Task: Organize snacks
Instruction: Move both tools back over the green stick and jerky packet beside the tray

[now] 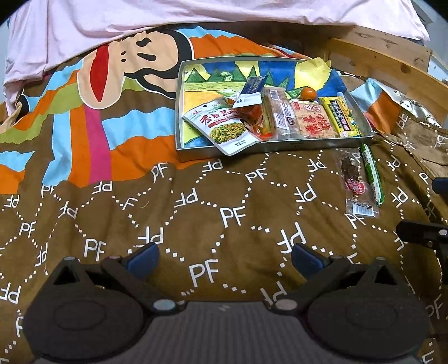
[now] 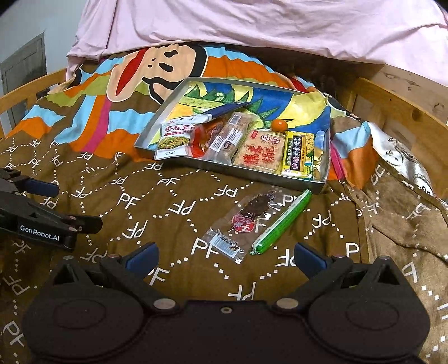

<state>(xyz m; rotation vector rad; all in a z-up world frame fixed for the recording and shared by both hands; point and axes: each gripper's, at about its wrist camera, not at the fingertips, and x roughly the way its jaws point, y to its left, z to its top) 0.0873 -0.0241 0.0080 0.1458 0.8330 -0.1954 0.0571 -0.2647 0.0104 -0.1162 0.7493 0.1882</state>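
We view a bed covered by a brown blanket printed with "PF" lettering and a cartoon face, with a pink sheet bunched along its far edge and a wooden bed frame along its right edge. A shallow metal tray with a painted floor rests on the blanket toward the far right corner. Along the tray's near wall we see, from left to right, a white pouch of green peas overhanging the near-left corner, a red-orange packet, a long clear-wrapped bar, a square cracker pack with red characters and a yellow packet in the near-right corner. A blue-and-white packet lies behind the pouch, and a small orange fruit sits just behind the cracker pack.

Two snacks lie on the blanket outside the tray, just before its near-right corner: a clear packet of dark dried meat and, just beside it on the right, a green sausage stick.

Our left gripper hangs above bare blanket with its blue-padded fingers spread wide and grasping nothing. Our right gripper is likewise released, its fingers apart, near the two loose snacks and touching neither.
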